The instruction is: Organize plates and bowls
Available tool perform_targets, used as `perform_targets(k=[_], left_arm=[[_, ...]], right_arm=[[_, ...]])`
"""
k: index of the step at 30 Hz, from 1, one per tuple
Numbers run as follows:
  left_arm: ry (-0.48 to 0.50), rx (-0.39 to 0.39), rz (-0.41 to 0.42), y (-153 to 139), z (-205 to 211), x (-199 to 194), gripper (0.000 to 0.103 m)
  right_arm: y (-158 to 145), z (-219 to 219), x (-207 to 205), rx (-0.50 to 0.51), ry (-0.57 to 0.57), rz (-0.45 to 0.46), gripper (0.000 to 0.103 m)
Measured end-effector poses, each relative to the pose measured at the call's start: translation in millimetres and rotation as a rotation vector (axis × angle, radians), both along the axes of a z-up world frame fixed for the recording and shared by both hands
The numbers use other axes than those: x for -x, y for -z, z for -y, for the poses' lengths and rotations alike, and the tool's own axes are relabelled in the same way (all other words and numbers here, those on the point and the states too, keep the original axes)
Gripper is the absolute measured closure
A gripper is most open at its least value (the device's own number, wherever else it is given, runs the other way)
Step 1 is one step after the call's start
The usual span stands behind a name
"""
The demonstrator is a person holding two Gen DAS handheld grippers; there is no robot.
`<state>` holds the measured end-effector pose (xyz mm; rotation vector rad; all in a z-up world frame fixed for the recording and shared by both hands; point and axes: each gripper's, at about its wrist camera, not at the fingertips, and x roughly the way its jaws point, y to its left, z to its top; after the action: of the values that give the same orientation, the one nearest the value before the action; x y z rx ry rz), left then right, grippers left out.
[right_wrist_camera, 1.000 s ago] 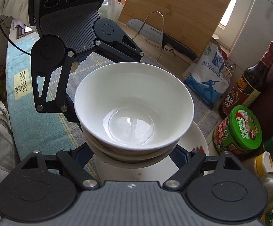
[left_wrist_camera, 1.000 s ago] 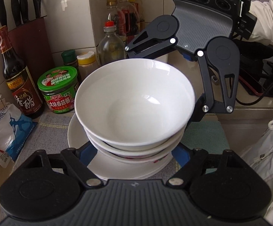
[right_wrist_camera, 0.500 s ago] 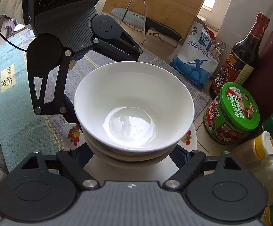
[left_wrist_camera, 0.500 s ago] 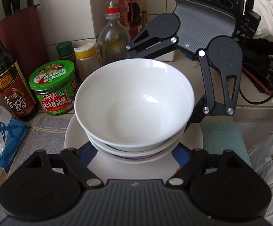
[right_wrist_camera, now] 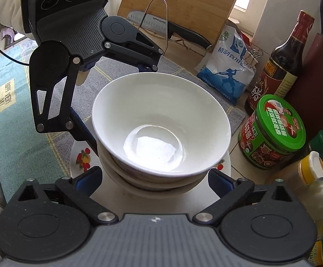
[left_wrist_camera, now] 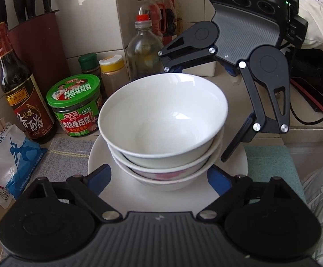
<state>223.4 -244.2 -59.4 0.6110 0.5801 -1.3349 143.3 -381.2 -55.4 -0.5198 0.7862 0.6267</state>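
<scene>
The stacking looks close to finished. Three bowls (left_wrist_camera: 161, 133) sit nested one inside another in the middle of both views, and the whole nest rests on a white plate (left_wrist_camera: 99, 155) with small fruit prints on its rim, which shows best at the left of the right wrist view. The plate lies on a grey striped cloth (left_wrist_camera: 65, 153) on the counter. The top bowl is plain white and empty; the lowest one has a faint pink pattern on its side. No other loose plates or bowls show in either picture, so I would guess what remains is only to let go or to set the pile in its final spot.

The left gripper (left_wrist_camera: 159, 175) reaches in from the bottom of its own view, its blue-padded fingers (left_wrist_camera: 100, 175) spread wide on either side of the lowest bowl, close to it but, as far as I can see, not pressing it. The right gripper (right_wrist_camera: 154, 178) faces it from the opposite side, its fingers likewise spread wide around the stack's base; whether the pads touch the bowl I cannot tell.

Other containers crowd the left of the left wrist view: a green-lidded jar (left_wrist_camera: 76, 106) of dark sauce, a dark vinegar bottle (left_wrist_camera: 21, 89), a clear bottle (left_wrist_camera: 144, 46) nearly empty, two small spice shakers, and a blue-and-white salt bag (left_wrist_camera: 3, 146) clipped shut.
</scene>
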Motion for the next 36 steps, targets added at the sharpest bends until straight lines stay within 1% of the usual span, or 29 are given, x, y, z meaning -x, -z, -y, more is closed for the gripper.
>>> perform_targets(k=[2, 4, 6, 8, 9, 10, 12, 13, 15, 16, 18, 19, 21, 22, 23, 24, 26, 29, 32, 36], left_arm=[[-0.036, 0.009, 0.022, -1.6, -7.4, 3.7, 0.008], [-0.09, 0.04, 0.046, -7.8, -17.5, 8.2, 0.008], [-0.16, 0.109, 0.064, -22.2, -32.3, 13.3, 0.008], [-0.245, 0.208, 0.122, -42.5, -49.6, 23.4, 0.001], [-0.277, 0.25, 0.153, -51.3, -57.4, 28.8, 0.001], [-0.301, 0.278, 0.175, -58.7, -64.4, 33.7, 0.001], [-0.302, 0.302, 0.183, -68.5, -75.9, 39.8, 0.001], [-0.306, 0.305, 0.185, -70.6, -80.9, 43.2, 0.001], [-0.325, 0.296, 0.192, -69.1, -85.9, 49.7, 0.001], [-0.347, 0.304, 0.204, -66.6, -89.0, 55.1, 0.001], [-0.414, 0.311, 0.214, -65.1, -92.5, 63.8, 0.001], [-0.447, 0.314, 0.204, -64.9, -94.1, 68.8, 0.001], [-0.511, 0.306, 0.159, -66.2, -95.9, 75.6, 0.001], [-0.542, 0.303, 0.127, -67.6, -98.6, 79.3, 0.001], [-0.56, 0.295, 0.105, -69.1, -100.2, 82.9, 0.001], [-0.582, 0.268, 0.084, -70.8, -102.7, 87.7, 0.001], [-0.625, 0.215, 0.069, -72.2, -103.6, 93.6, 0.001], [-0.663, 0.183, 0.03, -74.4, -110.5, 100.2, 0.001], [-0.682, 0.169, -0.012, -78.0, -117.2, 101.8, 0.001], [-0.699, 0.164, -0.014, -82.9, -123.8, 104.6, 0.001]], right_arm=[[-1.0, 1.4, 2.9, 0.004, 0.01, 0.002, 0.0], [-3.7, 2.4, 7.8, 0.009, 0.026, 0.012, 0.0], [-9.5, 1.3, 15.5, 0.021, 0.041, 0.025, 0.0], [-19.6, -2.2, 25.5, 0.032, 0.06, 0.049, 0.0], [-25.9, -5.1, 31.1, 0.038, 0.074, 0.062, 0.0], [-31.9, -9.1, 37.2, 0.046, 0.088, 0.074, 0.0], [-43.3, -20.5, 50.9, 0.076, 0.133, 0.119, 0.0], [-47.6, -26.2, 56.9, 0.088, 0.162, 0.146, 0.0], [-58.1, -39.7, 70.0, 0.08, 0.269, 0.21, 0.0], [-61.6, -45.8, 74.4, 0.057, 0.34, 0.231, 0.0], [-65.4, -56.6, 81.7, 0.006, 0.525, 0.26, 0.0], [-65.4, -62.2, 85.3, -0.018, 0.614, 0.27, 0.0], [-63.2, -72.7, 97.4, -0.069, 0.79, 0.288, 0.0], [-61.9, -77.0, 102.2, -0.091, 0.849, 0.286, 0.0], [-59.4, -82.4, 110.2, -0.119, 0.931, 0.276, 0.0], [-57.6, -86.9, 116.2, -0.139, 0.989, 0.274, 0.0], [-53.8, -97.7, 131.9, -0.171, 1.092, 0.282, 0.0], [-51.1, -114.4, 146.3, -0.18, 1.181, 0.299, 0.0], [-52.3, -125.7, 160.7, -0.207, 1.228, 0.312, 0.0], [-56.0, -134.8, 170.5, -0.207, 1.262, 0.334, 0.0]])
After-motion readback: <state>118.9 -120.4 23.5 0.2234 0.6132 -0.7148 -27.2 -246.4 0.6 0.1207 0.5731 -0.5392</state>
